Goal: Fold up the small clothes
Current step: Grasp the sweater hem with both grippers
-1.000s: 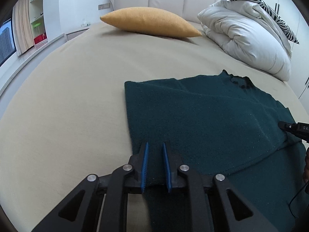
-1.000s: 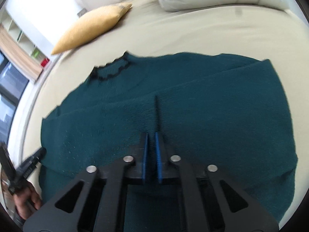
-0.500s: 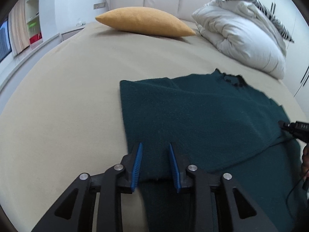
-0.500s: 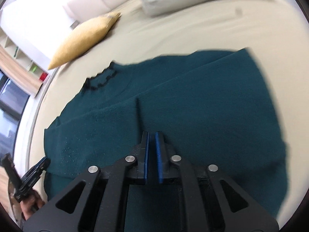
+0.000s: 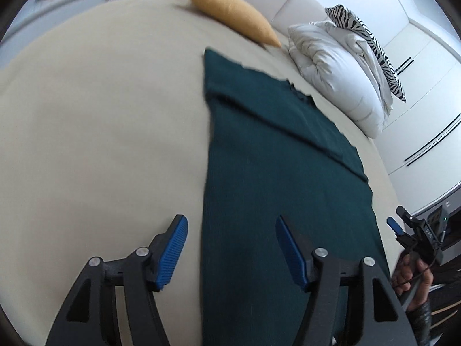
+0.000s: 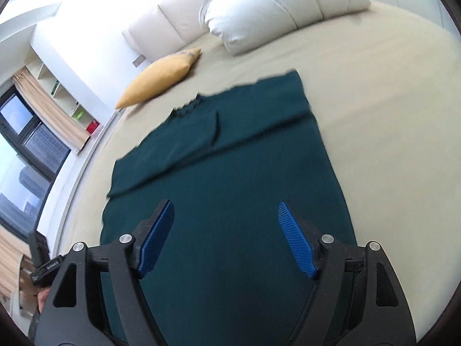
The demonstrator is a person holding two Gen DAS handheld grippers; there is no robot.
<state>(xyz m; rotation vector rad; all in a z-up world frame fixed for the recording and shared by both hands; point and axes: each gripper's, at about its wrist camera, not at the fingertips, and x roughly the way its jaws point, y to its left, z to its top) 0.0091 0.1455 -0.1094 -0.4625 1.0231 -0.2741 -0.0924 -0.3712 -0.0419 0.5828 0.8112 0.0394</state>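
Observation:
A dark teal knit sweater lies flat on the beige bed, sleeves folded in across the chest, neckline at the far end. It also shows in the right wrist view. My left gripper is wide open and empty over the sweater's near left edge. My right gripper is wide open and empty above the near part of the sweater. The right gripper also shows at the right edge of the left wrist view.
A yellow pillow and a white duvet with a zebra-striped cushion lie at the head of the bed. Wardrobe doors stand to the right. A window and shelves are on the left.
Both grippers were shut on folds of the sweater; both have opened wide, let go and pulled back toward the near hem. The sweater now lies flat.

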